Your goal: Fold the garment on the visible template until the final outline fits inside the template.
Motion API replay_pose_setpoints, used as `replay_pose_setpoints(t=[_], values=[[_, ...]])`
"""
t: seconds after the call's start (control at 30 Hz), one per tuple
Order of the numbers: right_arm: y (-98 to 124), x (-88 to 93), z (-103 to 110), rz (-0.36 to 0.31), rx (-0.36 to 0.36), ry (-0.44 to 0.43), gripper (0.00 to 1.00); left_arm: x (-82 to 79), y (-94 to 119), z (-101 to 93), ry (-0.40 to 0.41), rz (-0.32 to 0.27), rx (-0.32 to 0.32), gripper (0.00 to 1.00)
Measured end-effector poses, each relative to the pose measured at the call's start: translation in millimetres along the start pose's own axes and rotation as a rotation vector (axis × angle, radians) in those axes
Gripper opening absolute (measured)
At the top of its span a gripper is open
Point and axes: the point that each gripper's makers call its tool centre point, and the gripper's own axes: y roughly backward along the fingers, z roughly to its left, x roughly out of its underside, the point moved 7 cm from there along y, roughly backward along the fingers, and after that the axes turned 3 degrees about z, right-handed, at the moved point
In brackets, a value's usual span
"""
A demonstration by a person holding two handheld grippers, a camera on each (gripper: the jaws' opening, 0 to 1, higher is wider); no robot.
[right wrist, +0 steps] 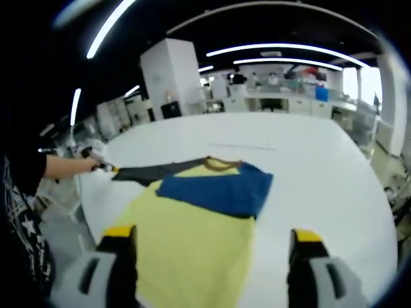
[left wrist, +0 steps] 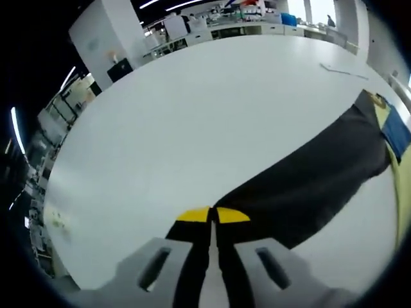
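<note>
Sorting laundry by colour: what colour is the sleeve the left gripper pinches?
Dark grey sleeve, clearest in the left gripper view.

Lying open and bare across the far worktop (right wrist: 308,160), leaving wide passage beyond the garment (right wrist: 192,218), spreading over the near middle and taking up that room, reaching in from the left edge a person's hand (right wrist: 77,165), crowding that side.

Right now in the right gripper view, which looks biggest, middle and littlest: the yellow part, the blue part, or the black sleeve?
1. Yellow part, biggest, though it lies nearest the camera, which swells it.
2. Blue part, middle.
3. Black sleeve, littlest, a thin strip farther off, so its true size is unsure.
</note>
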Motion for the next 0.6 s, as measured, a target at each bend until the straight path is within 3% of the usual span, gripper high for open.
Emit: replay_pose_setpoints(t=[0.1, 0.27, 0.5, 0.6], values=[[-0.4, 0.0, 1.3, 0.004, -0.002, 0.006, 0.99, -0.3, 0.8, 2.5, 0.009, -0.008, 0.004, 0.0], [-0.1, -1.7, 1.7, -0.002, -0.003, 0.01, 0.99, -1.8, 7.3, 5.4, 0.091, -0.04, 0.022, 0.02], [0.6, -2.8, 3.6, -0.008, -0.014, 0.011, 0.99, 5.1, 19.5, -0.1, 0.238, -0.097, 0.126, 0.33], [1.4, -3.3, 5.4, -0.017, -0.017, 0.005, 0.99, 10.3, 25.0, -3.0, 0.261, -0.111, 0.143, 0.37]])
